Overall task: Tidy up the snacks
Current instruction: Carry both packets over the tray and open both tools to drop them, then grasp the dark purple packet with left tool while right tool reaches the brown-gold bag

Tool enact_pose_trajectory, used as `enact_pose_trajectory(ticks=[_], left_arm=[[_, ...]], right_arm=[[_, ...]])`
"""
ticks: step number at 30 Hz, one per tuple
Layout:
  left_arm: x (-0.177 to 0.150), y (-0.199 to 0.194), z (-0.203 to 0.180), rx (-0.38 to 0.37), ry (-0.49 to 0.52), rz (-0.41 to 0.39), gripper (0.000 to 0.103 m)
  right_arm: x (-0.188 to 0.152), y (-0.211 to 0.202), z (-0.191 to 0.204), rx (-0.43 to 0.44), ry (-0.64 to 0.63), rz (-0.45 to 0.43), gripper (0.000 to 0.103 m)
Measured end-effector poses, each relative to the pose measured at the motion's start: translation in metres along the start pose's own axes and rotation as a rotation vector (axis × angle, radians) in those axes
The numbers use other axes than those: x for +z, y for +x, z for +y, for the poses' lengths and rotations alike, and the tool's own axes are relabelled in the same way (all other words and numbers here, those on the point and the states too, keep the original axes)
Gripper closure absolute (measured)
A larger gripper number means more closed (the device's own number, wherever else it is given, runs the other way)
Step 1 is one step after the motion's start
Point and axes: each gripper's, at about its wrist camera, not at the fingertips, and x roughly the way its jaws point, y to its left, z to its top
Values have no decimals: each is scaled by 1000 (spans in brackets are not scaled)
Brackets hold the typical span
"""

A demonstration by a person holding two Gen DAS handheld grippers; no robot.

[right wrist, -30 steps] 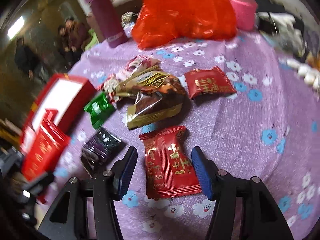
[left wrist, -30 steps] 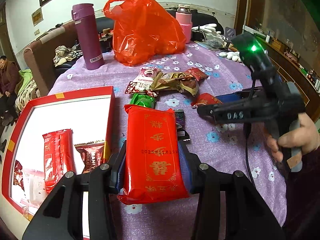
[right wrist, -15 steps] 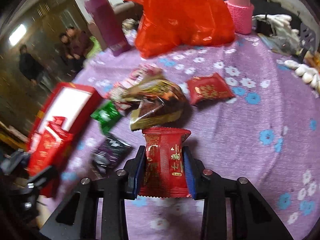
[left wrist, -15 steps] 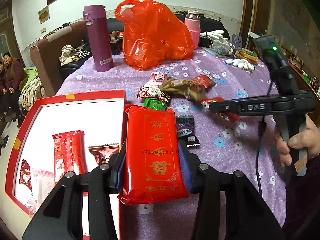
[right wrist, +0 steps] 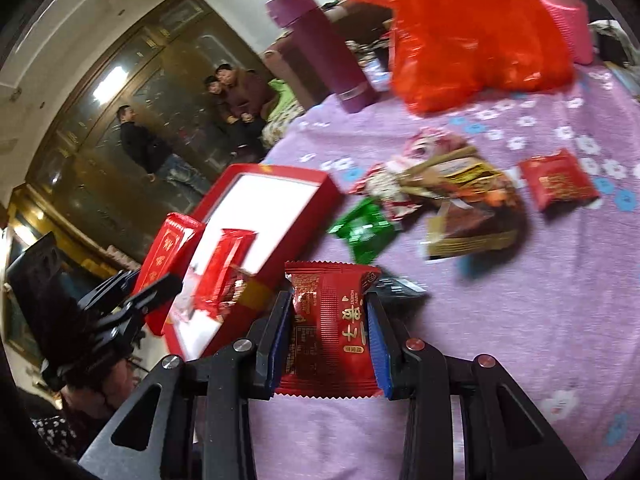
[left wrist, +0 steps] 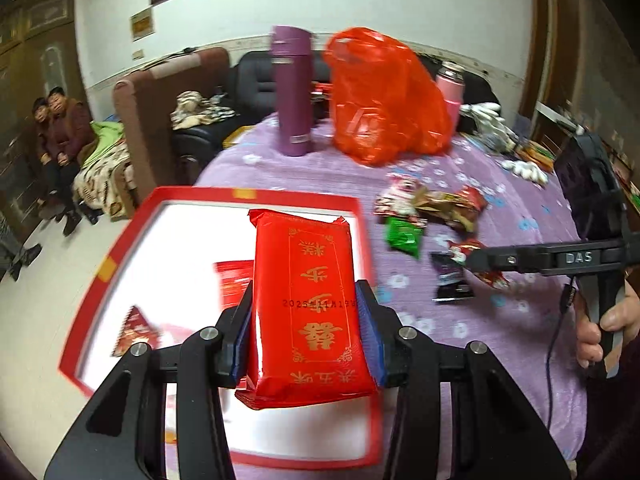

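The left gripper clamps a large glossy red packet with gold characters, held above the red-rimmed white tray. The right gripper pinches a small dark-red crimped snack packet over the purple flowered bench, beside the tray's corner

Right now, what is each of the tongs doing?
Left tongs: closed on the long red foil packet with gold lettering.
Right tongs: closed on the small dark-red serrated snack packet.
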Motion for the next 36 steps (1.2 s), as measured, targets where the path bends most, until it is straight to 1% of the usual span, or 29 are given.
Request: enact_pose_trajectory(ticks=[4, 7, 9, 13, 17, 20, 21, 25, 26, 27, 28, 30, 32, 35, 36], left_arm=[[-5, -4, 26, 23, -40, -12, 59], [-8, -6, 42, 39, -66, -22, 59], [-9, -7, 50, 47, -83, -27, 59], [-14, -8, 65, 75, -97, -27, 59], [-17, -4, 82, 107, -126, -14, 59], [-20, -2, 92, 140, -135, -9, 59], [-21, 0, 94, 153, -136, -5, 59], [-23, 10, 93, 158, -128, 14, 59], [-23, 11, 91, 162, -121, 12, 59], [-22, 11, 88, 180, -104, 5, 59], [-22, 10, 86, 200, -90, -4, 59], [-20, 7, 80, 240, -55, -25, 59], [-19, 5, 76, 254, -34, -38, 58], [-17, 2, 71, 259, -22, -41, 53], [-16, 2, 68, 264, -17, -42, 50]], right_arm=[[2, 16, 3, 65, 68, 38, 68], [8, 31, 14, 99, 115, 54, 68], [15, 45, 29, 126, 128, 51, 68], [31, 74, 60, 149, 118, 42, 68], [37, 103, 84, 175, 132, 33, 68], [38, 120, 95, 152, 134, 18, 68], [37, 124, 99, 132, 122, 5, 67], [32, 131, 111, 63, 36, -23, 64], [31, 129, 113, 59, 18, -39, 64], [31, 126, 114, 66, 6, -52, 62], [31, 122, 116, 75, -1, -66, 57], [31, 109, 118, 77, -25, -120, 50], [30, 97, 118, 60, -42, -157, 49], [30, 83, 114, 22, -52, -194, 48], [31, 77, 110, 12, -47, -200, 46]])
